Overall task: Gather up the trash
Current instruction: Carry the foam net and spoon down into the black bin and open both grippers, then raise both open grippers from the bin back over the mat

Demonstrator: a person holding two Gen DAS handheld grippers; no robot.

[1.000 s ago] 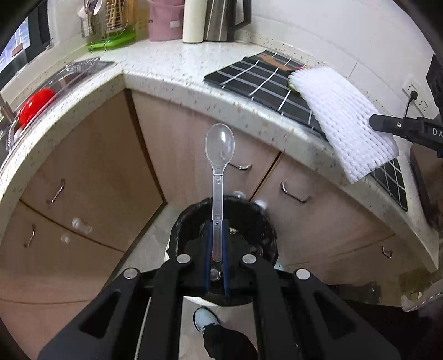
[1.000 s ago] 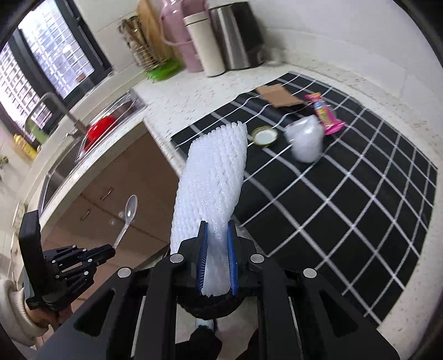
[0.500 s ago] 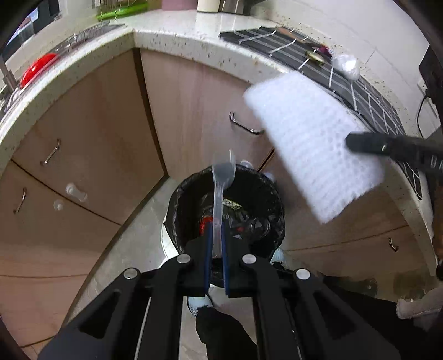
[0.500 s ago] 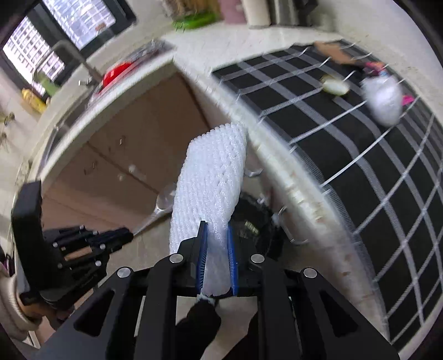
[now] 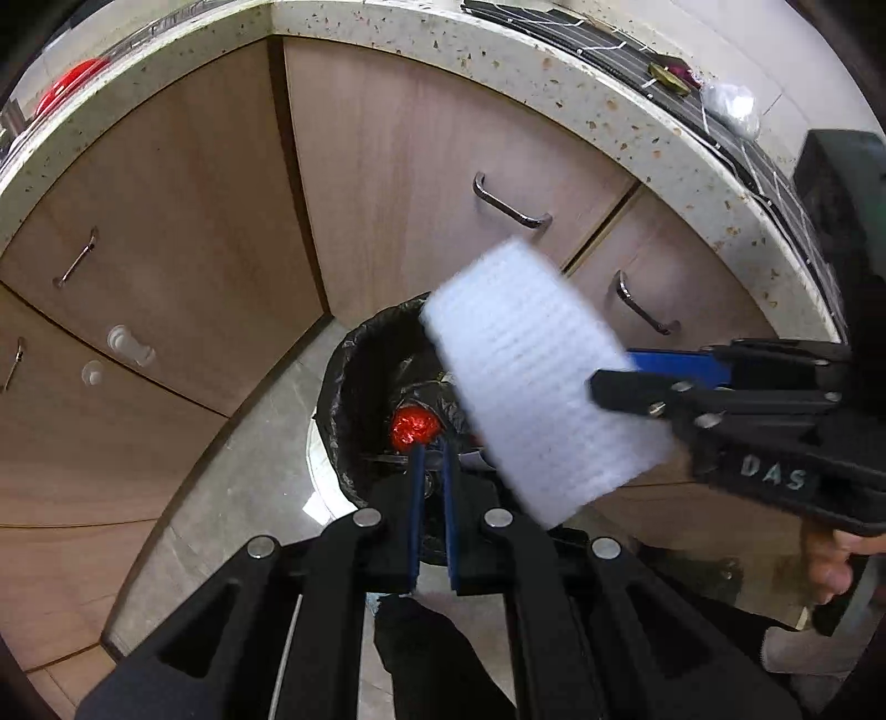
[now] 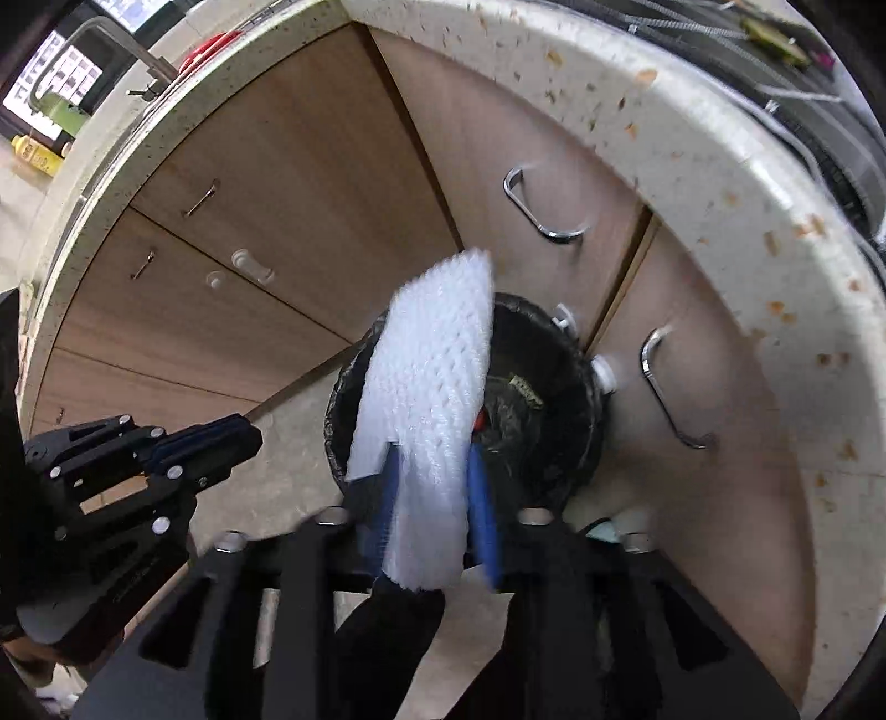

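Observation:
A black-lined trash bin (image 5: 346,376) stands on the floor below the counter, with a red foil ball (image 5: 414,427) inside. My left gripper (image 5: 431,451) hangs over the bin with a narrow gap between its blue pads and nothing in it; the clear plastic spoon is out of sight. My right gripper (image 6: 432,471) is over the bin (image 6: 559,387) with the white foam net sleeve (image 6: 429,393) between its pads, which stand wider apart than before. The sleeve (image 5: 531,382) and right gripper (image 5: 631,382) also show in the left wrist view.
Wooden cabinet doors with metal handles (image 5: 509,207) curve behind the bin. On the speckled counter a black grid mat (image 5: 736,144) carries a gold lid (image 5: 667,75) and a crumpled white bag (image 5: 728,105). A red bowl (image 6: 213,41) sits in the sink.
Both grippers dropped down over the bin. The spoon has left my left gripper, whose pads parted slightly. My right gripper's pads have widened around the foam sleeve.

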